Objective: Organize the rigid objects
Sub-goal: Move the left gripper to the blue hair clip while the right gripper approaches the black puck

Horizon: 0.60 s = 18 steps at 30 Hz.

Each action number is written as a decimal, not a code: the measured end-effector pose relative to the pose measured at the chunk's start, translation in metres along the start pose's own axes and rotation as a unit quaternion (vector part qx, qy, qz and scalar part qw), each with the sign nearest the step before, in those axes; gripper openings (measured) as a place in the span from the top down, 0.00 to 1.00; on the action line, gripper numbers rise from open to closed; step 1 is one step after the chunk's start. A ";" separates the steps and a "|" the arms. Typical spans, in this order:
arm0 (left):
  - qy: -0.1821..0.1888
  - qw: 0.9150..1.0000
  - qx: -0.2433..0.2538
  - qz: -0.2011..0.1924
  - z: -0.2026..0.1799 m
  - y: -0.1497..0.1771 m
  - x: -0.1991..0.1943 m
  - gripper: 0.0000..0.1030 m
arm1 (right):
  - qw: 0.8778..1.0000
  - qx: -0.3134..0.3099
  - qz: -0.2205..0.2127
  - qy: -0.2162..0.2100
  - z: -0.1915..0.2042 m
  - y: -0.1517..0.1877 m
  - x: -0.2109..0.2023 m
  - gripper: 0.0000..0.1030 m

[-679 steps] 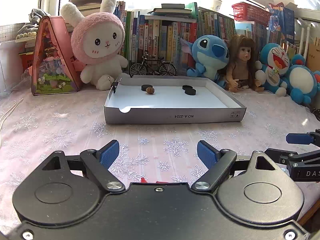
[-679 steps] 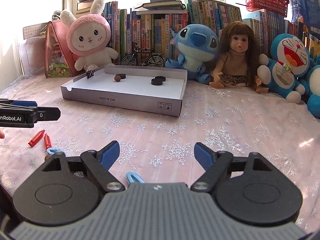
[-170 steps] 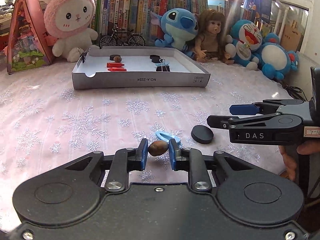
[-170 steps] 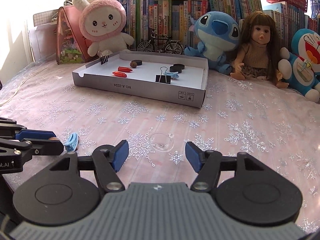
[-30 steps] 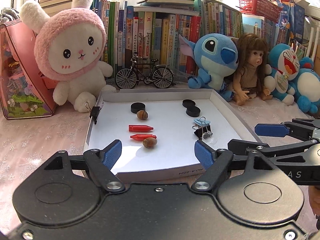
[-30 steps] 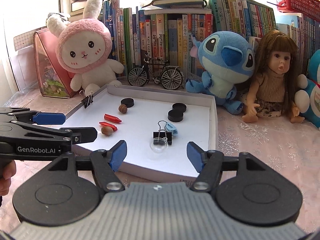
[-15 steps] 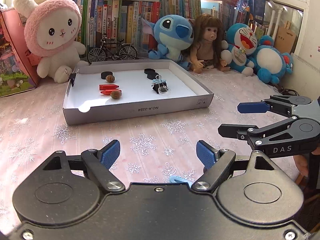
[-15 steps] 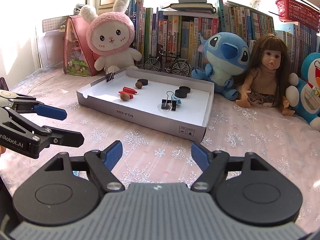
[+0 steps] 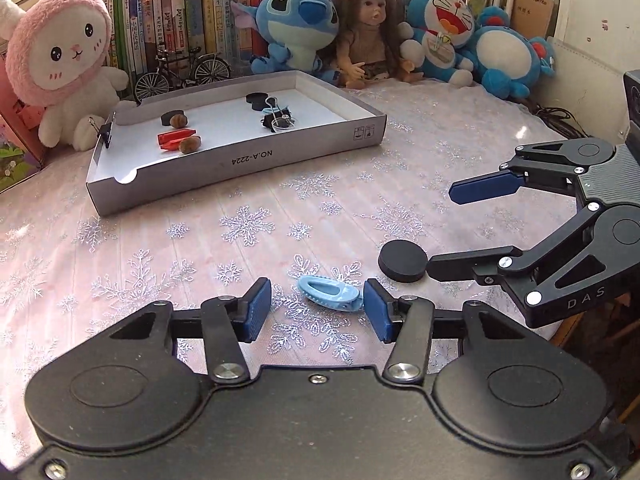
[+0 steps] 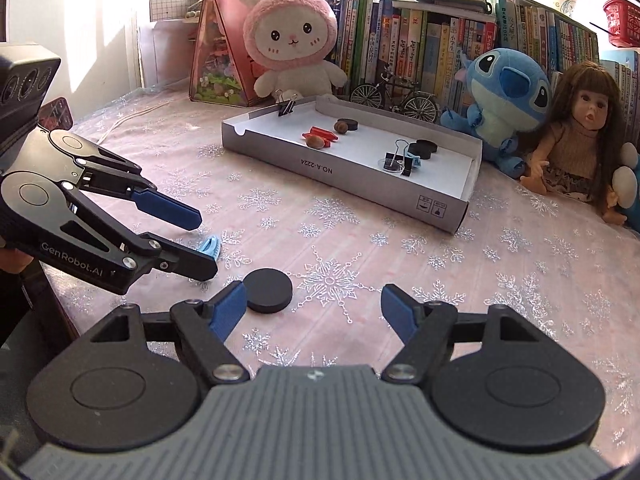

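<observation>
My left gripper (image 9: 317, 309) hangs low over the pink tablecloth printed with silver snowflakes (image 9: 168, 248), and its jaws have just been closing around the small light-blue plastic hair clip (image 9: 330, 293) that lies flat on the cloth between them. The right-hand pad looks to be at the clip's end, while the other pad stands clear of it, so nothing is gripped. My right gripper (image 10: 312, 309) is spread wide and holds nothing; the flat round black disc (image 10: 268, 290) lies on the cloth just beside its left finger, near the clip. Further back stands the shallow grey cardboard box with a white floor (image 9: 240, 160), holding red crayons, brown nuts, more black discs, a black binder clip and another blue clip.
</observation>
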State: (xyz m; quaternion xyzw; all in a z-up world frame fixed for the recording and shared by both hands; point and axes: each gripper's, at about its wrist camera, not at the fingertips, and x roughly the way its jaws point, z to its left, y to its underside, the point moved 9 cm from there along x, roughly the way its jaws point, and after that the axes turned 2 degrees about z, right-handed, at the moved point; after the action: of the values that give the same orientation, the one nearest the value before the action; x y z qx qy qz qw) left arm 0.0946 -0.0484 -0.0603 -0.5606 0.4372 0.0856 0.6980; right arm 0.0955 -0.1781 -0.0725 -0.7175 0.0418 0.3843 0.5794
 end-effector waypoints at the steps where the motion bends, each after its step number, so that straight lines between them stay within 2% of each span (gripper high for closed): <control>1: -0.007 1.000 -0.001 -0.001 0.001 0.000 0.002 0.55 | 1.000 -0.001 0.002 0.002 0.002 0.001 0.002 0.21; 9: -0.027 0.999 -0.030 -0.014 0.012 -0.004 0.010 0.55 | 1.000 0.006 0.006 0.014 0.009 0.002 0.011 0.30; 12: -0.051 0.998 -0.031 -0.016 0.019 -0.004 0.011 0.55 | 1.000 0.007 0.007 0.027 0.007 0.002 0.013 0.30; 18: -0.073 0.996 -0.057 -0.013 0.041 0.001 0.004 0.54 | 0.999 0.019 0.009 0.039 0.000 0.001 0.017 0.30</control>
State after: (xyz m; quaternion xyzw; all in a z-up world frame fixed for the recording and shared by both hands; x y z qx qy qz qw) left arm 0.1171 -0.0145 -0.0639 -0.5972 0.3718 0.1417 0.6964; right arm 0.1064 -0.1721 -0.0837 -0.7205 0.0781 0.3606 0.5871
